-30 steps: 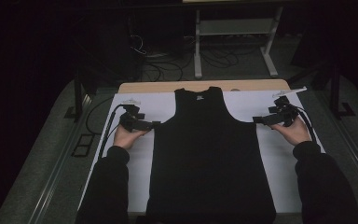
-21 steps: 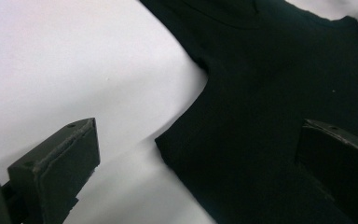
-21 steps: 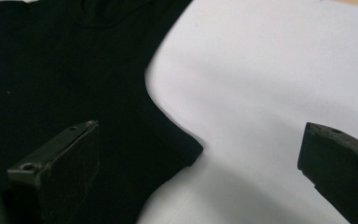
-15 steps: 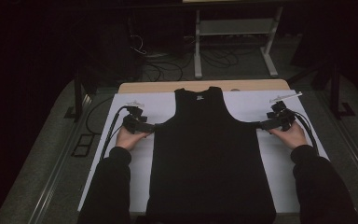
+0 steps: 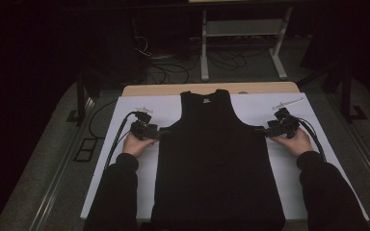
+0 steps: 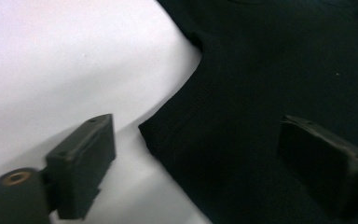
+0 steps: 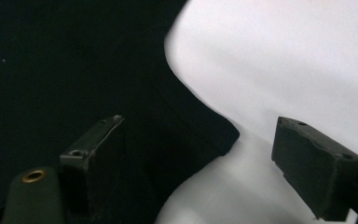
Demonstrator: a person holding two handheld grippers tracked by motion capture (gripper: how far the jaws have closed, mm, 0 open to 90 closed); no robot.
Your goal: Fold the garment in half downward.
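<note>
A big white sheet (image 5: 125,159) covers the table, and a black tank top (image 5: 217,163) lies flat on it, neck end far from the person.

The left gripper (image 5: 160,132) sits at one armhole corner. Its jaws are wide apart, one over the white sheet and one over the black cloth, with the pointed corner (image 6: 151,130) lying between them.

The right gripper (image 5: 261,130) sits at the other corner the same way: jaws wide, corner (image 7: 226,137) between them, nothing held yet.

To do this well, I think each lower jaw should slide under the cloth edge (not on top of it) before the jaws close. Both sides should pinch at the seam together, so the top lifts evenly and does not bunch up.
</note>
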